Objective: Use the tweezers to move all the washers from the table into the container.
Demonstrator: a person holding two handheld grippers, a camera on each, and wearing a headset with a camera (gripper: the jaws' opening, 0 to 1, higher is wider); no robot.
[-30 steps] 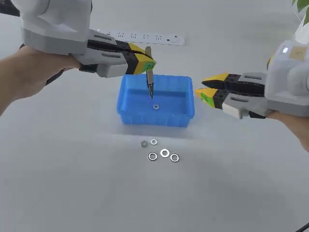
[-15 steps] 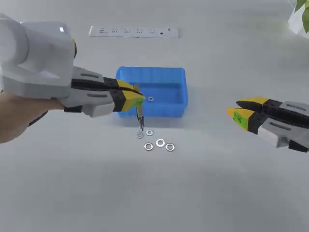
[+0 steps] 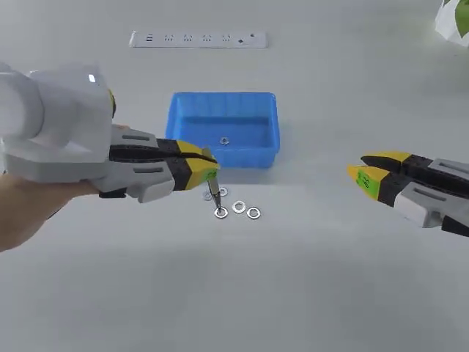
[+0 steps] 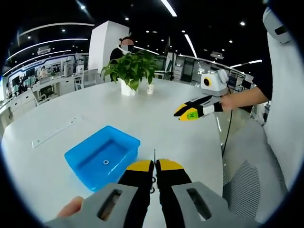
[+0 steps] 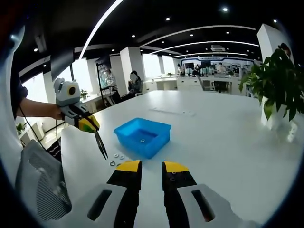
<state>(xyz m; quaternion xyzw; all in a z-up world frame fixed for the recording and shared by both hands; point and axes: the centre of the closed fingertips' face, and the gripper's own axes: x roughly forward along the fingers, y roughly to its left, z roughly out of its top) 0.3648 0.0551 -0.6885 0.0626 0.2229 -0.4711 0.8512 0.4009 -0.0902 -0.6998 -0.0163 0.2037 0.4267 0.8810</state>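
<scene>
My left gripper [image 3: 212, 170] is shut on a pair of dark tweezers [image 3: 215, 194] that point down at the table. Their tips touch one washer [image 3: 220, 213] in a small cluster in front of the blue container [image 3: 223, 110]. Two more washers [image 3: 239, 208] [image 3: 253, 213] lie just to the right, and others sit partly behind the tweezers. One washer [image 3: 224, 141] lies inside the container. My right gripper [image 3: 364, 174] hovers open and holding nothing, to the right. The left gripper view shows the container [image 4: 83, 154] and the right gripper [image 4: 183, 113]; the right gripper view shows the tweezers [image 5: 100, 142].
A white power strip [image 3: 198, 39] lies at the far side of the white table. A potted plant [image 4: 130, 71] stands beyond the container, at the far right corner in the head view. A person's hand [image 3: 29, 213] holds the left gripper.
The left gripper has carried the tweezers from above the container down and toward me to the washers on the table. The right gripper has drawn back to the right.
</scene>
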